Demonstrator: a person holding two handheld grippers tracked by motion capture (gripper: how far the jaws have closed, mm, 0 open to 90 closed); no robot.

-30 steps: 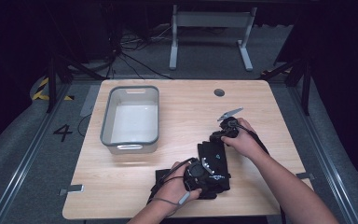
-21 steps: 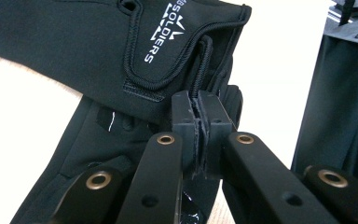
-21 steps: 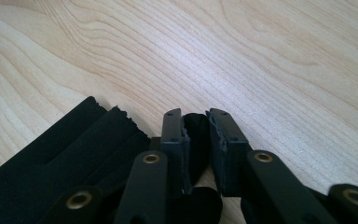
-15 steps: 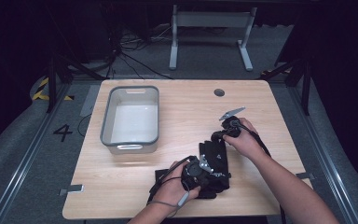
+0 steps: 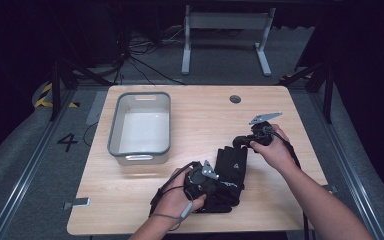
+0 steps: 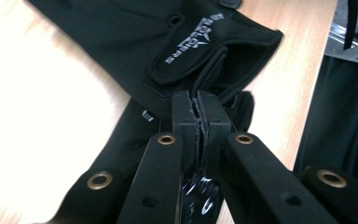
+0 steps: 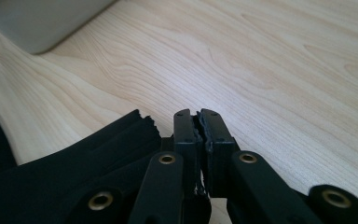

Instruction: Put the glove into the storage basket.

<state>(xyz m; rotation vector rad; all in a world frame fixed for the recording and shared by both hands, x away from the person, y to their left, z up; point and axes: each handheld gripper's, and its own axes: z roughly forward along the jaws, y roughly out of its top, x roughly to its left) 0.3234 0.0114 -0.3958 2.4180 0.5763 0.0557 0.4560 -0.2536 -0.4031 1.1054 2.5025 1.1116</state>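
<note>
Both tongs, left (image 5: 211,172) and right (image 5: 238,142), having just closed, are clamping opposite ends of the black glove (image 5: 228,170) and lifting, probably raising it off the table (image 5: 200,115) toward the grey bin (image 5: 140,125).

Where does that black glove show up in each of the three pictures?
High view: black glove lies low and centre on the wooden table, between both grippers.
Left gripper view: it spreads across the top and middle, pinched in the jaws.
Right gripper view: lower left, at the jaws.
Shared landmark: the light wooden table.
</note>
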